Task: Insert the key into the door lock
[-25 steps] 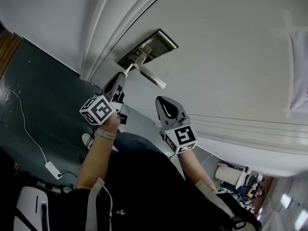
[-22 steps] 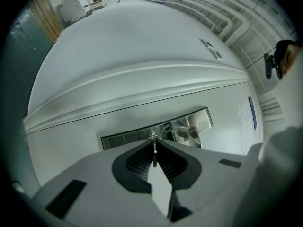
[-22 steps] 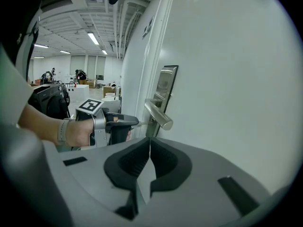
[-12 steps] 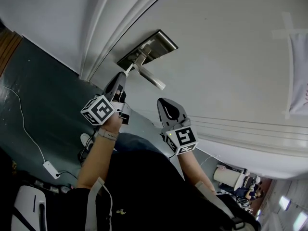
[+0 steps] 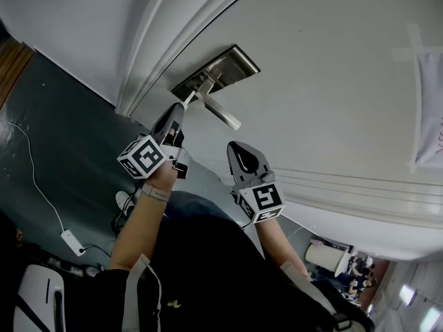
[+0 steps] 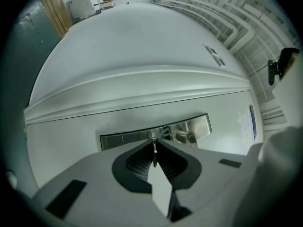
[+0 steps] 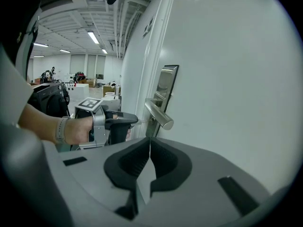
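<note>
A brushed metal lock plate sits on the white door, with a lever handle sticking out of it. My left gripper is shut on a thin metal key, whose tip is at the plate just beside the handle's root. In the left gripper view the key sticks out from the closed left gripper toward the lock plate. My right gripper hangs shut and empty below the handle, apart from the door. The right gripper view shows the right gripper, the handle and the key.
The white door frame runs along the left of the door, with a dark green floor beside it. A white cable and box lie on the floor. Paper is taped to the door at the right.
The left gripper with the key has edged slightly closer to the lock plate. The right gripper has hardly moved.
</note>
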`<state>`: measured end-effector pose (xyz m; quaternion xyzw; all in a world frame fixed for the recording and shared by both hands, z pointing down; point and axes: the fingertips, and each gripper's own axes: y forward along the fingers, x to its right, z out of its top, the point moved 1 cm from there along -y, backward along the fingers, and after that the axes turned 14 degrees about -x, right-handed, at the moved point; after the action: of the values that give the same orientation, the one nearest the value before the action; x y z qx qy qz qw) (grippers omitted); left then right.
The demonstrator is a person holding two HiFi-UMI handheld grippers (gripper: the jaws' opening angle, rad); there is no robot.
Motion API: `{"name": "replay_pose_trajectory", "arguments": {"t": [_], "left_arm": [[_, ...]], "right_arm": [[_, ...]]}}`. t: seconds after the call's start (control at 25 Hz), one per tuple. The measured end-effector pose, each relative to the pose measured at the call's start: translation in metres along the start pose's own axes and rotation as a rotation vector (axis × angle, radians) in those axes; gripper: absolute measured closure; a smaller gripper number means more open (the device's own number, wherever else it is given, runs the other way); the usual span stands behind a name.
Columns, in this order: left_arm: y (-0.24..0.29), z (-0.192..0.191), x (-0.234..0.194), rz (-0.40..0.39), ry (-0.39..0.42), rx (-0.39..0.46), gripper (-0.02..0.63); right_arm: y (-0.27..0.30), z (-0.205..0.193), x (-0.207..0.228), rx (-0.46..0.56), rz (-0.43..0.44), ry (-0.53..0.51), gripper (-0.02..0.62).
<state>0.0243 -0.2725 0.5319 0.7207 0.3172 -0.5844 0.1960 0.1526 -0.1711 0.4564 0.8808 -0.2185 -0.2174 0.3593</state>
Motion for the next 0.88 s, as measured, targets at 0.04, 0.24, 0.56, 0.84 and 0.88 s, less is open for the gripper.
{"name": "replay_pose_trajectory", "arguments": {"t": [0.04, 0.24, 0.56, 0.84, 0.88], "left_arm": [[-0.0002, -0.0004, 0.0005, 0.0, 0.0, -0.002, 0.578], [0.0002, 0.0, 0.0018, 0.002, -0.005, -0.003, 0.578], [0.0065, 0.0024, 0.0016, 0.018, -0.052, 0.002, 0.578], [0.0091, 0.0078, 0.0032, 0.063, -0.051, 0.02, 0.578], [0.0092, 0.008, 0.0036, 0.069, -0.05, 0.02, 0.578]], "right_arm": [[0.0001, 0.0004, -0.0007, 0.0, 0.0, 0.0, 0.578], [-0.0006, 0.0025, -0.0044, 0.001, -0.001, -0.002, 0.578], [-0.0016, 0.0047, -0.0045, 0.005, -0.017, 0.003, 0.578], [-0.0011, 0.0078, -0.0029, 0.012, -0.023, 0.026, 0.578], [-0.0011, 0.0082, -0.0031, 0.013, -0.023, 0.03, 0.578]]}}
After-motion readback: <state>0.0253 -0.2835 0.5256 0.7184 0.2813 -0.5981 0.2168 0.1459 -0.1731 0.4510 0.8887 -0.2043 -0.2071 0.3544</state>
